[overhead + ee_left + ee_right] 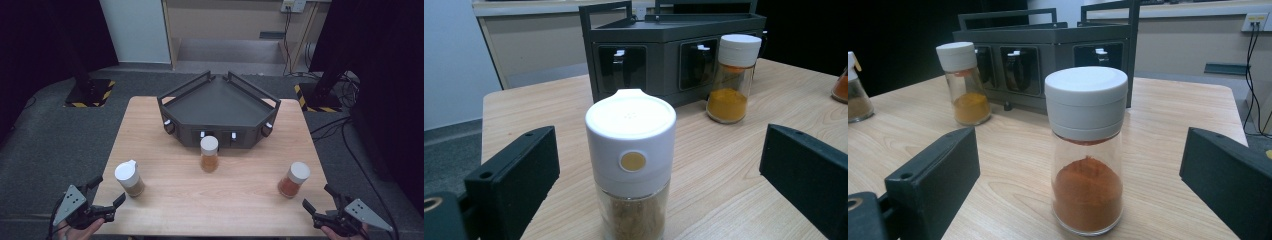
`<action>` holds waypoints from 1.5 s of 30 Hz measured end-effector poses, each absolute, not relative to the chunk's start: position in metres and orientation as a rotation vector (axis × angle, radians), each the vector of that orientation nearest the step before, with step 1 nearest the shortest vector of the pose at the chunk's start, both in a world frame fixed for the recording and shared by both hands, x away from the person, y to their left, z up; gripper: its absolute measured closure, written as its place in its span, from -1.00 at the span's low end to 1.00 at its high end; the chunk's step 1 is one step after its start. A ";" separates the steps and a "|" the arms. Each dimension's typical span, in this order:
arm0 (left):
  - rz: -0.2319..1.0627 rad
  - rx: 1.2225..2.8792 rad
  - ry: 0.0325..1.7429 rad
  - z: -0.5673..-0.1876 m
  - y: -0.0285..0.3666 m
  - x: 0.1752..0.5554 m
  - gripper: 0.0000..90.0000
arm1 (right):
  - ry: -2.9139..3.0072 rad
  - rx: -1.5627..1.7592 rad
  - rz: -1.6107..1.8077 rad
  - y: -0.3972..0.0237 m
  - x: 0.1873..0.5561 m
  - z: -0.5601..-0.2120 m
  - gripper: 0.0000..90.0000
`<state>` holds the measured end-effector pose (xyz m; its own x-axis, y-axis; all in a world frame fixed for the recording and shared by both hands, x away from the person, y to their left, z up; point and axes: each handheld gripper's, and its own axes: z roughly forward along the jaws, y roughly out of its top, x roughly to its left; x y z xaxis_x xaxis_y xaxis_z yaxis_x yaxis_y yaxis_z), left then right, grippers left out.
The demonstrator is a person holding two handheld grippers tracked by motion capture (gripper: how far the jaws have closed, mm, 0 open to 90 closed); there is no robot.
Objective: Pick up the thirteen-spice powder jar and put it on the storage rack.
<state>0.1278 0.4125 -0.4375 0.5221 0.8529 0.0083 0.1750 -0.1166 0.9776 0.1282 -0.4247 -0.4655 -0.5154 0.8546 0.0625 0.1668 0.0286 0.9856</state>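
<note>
Three white-capped spice jars stand upright on the wooden table [240, 190]. A brown-spice jar [129, 178] [631, 165] is at the front left, just ahead of my open left gripper [106, 192] [654, 185], its jaws wide on either side of it and apart from it. A red-spice jar [294, 179] [1087, 150] stands at the front right, in line with my open right gripper [320, 197] [1083, 185]. A yellow-orange spice jar [209, 154] [734, 77] [964, 82] stands mid-table before the dark rack [220, 107].
The dark angular rack [674, 55] [1048, 47] with a raised rail and front openings sits at the table's far half. Grey carpet surrounds the table. Black stands with hazard-striped bases [90, 92] and cables [345, 130] lie beyond the far corners.
</note>
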 end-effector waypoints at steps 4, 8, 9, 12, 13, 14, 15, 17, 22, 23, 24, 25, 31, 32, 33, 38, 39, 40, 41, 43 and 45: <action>0.731 1.609 0.897 -0.438 0.413 0.128 -0.97 | 1.731 1.042 1.533 -0.424 0.128 -0.466 -0.93; 0.732 1.612 0.894 -0.437 0.412 0.129 -0.97 | 1.728 1.048 1.536 -0.425 0.128 -0.466 -0.93; 0.732 1.613 0.893 -0.437 0.412 0.129 -0.97 | 1.732 1.047 1.536 -0.425 0.129 -0.466 -0.93; 0.732 1.606 0.894 -0.437 0.413 0.128 -0.97 | 1.733 1.046 1.536 -0.425 0.129 -0.466 -0.93; 0.732 1.603 0.897 -0.437 0.414 0.127 -0.97 | 1.734 1.046 1.536 -0.425 0.130 -0.466 -0.93; 0.732 1.602 0.898 -0.437 0.414 0.127 -0.97 | 1.735 1.045 1.537 -0.425 0.130 -0.466 -0.93; 0.731 1.603 0.897 -0.437 0.414 0.127 -0.97 | 1.735 1.046 1.537 -0.425 0.129 -0.466 -0.93; 0.735 1.613 0.886 -0.436 0.413 0.128 -0.98 | 1.733 1.044 1.537 -0.425 0.129 -0.466 -0.93; 0.732 1.619 0.876 -0.435 0.414 0.127 -0.98 | 1.744 1.034 1.534 -0.423 0.130 -0.465 -0.93; 0.729 1.622 0.873 -0.434 0.415 0.127 -0.98 | 1.744 1.034 1.534 -0.423 0.130 -0.465 -0.93; 0.724 1.621 0.873 -0.433 0.415 0.127 -0.98 | 1.740 1.034 1.537 -0.423 0.130 -0.465 -0.93; 0.719 1.616 0.874 -0.433 0.416 0.127 -0.98 | 1.740 1.034 1.540 -0.423 0.130 -0.465 -0.93; 0.715 1.622 0.871 -0.426 0.417 0.124 -1.00 | 1.747 1.037 1.542 -0.423 0.131 -0.465 -0.93; 0.713 1.623 0.873 -0.425 0.417 0.124 -1.00 | 1.751 1.036 1.541 -0.423 0.131 -0.465 -0.93; 0.715 1.625 0.875 -0.424 0.417 0.123 -1.00 | 1.754 1.035 1.543 -0.423 0.131 -0.465 -0.93; 0.719 1.644 0.887 -0.418 0.419 0.118 -1.00 | 1.768 1.023 1.541 -0.423 0.132 -0.464 -0.93; 0.721 1.650 0.892 -0.416 0.420 0.117 -1.00 | 1.771 1.022 1.540 -0.423 0.133 -0.464 -0.93; 0.721 1.651 0.895 -0.415 0.420 0.116 -1.00 | 1.773 1.021 1.538 -0.423 0.133 -0.464 -0.93; 0.723 1.657 0.900 -0.413 0.421 0.116 -1.00 | 1.774 1.020 1.539 -0.423 0.133 -0.464 -0.93; 0.721 1.669 0.907 -0.409 0.422 0.116 -1.00 | 1.778 1.018 1.539 -0.423 0.133 -0.464 -0.93; 0.719 1.684 0.913 -0.404 0.424 0.116 -1.00 | 1.779 1.018 1.541 -0.423 0.133 -0.464 -0.93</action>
